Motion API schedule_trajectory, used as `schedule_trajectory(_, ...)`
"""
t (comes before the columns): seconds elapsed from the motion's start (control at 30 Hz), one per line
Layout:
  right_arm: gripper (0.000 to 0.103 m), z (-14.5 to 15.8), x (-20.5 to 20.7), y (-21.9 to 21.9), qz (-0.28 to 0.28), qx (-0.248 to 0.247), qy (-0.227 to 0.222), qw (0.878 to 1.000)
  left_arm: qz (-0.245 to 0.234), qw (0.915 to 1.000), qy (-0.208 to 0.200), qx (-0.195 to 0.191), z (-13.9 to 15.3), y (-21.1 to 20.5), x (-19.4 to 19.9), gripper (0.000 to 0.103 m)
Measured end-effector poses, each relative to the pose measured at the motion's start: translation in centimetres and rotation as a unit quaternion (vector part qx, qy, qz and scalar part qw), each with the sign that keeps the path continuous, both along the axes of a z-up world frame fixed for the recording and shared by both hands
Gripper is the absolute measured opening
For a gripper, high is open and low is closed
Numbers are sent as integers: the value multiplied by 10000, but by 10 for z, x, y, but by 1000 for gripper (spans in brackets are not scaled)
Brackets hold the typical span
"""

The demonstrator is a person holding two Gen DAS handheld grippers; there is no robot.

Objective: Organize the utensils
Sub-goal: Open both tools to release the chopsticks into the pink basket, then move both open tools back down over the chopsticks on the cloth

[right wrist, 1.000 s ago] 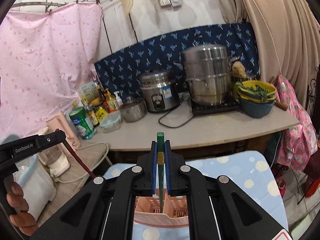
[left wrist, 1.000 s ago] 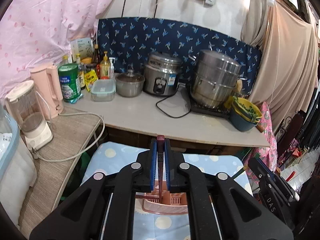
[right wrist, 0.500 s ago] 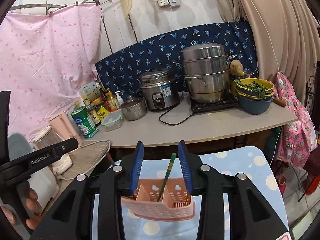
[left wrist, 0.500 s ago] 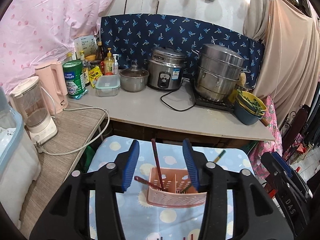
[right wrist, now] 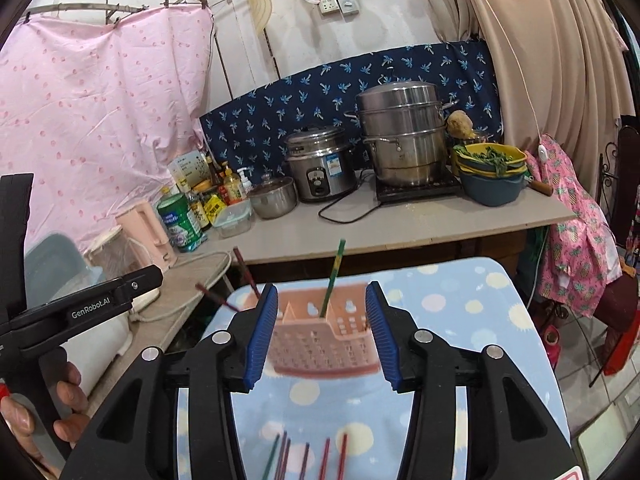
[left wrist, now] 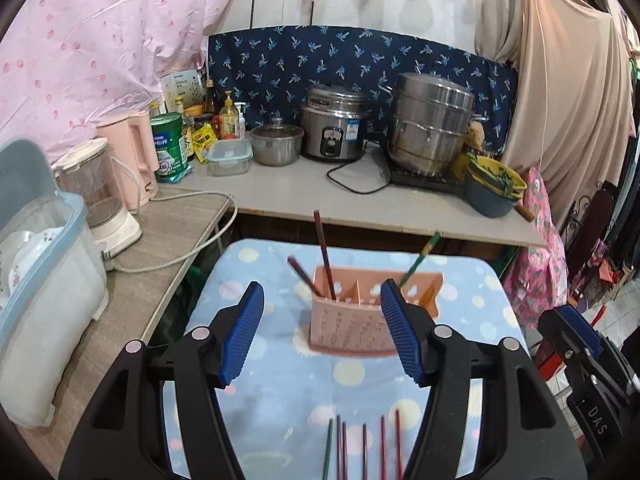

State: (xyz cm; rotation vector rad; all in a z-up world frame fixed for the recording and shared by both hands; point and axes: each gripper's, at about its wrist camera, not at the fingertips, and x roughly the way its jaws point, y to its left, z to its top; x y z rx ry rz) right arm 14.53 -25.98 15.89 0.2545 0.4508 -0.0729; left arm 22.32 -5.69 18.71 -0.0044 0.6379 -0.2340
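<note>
— Since both grippers stand wide with nothing between the pads, why hang back from the rack [left wrist: 356, 312]?
— Judging by the sticks in it, each one has let go. The left gripper [left wrist: 322, 330] and the right gripper [right wrist: 322, 334] have just been opening — jaws clear, rack framed in the gap but untouched.
— Where do the sticks sit?
— Two red chopsticks [left wrist: 325, 256] lean in the rack's left cell, tips toward 11 o'clock; a green chopstick [right wrist: 334, 278] stands in a cell further right, tilted toward 1 o'clock. Sorted by colour, I'd guess.
— And the rest?
— Loose chopsticks [left wrist: 362, 448] lie side by side on the dotted cloth [left wrist: 280, 420] at 6 o'clock, just under the grippers — handy for the next pick, it seems.
</note>
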Motion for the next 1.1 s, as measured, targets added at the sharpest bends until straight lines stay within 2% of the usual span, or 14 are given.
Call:
schedule_trajectory(0.23, 45, -43, -55, 10, 81, 7, 390, 9992, -54, 9994, 294, 175, -42, 16, -49, 58)
schedule_trajectory(0.53, 45, -118, -116, 41, 194, -388, 1167, 9922, -138, 9964, 745, 390, -107, 34, -103, 58)
schedule_trajectory(0.8, 45, -178, -140, 59, 341, -287, 1787, 9829, -114, 9886, 1370, 620, -173, 42, -128, 58)
schedule_trajectory(1.1, 45, -216, -147, 71, 438, -397, 2152, 9748, -124, 9826, 1682, 774, -209, 48, -147, 58)
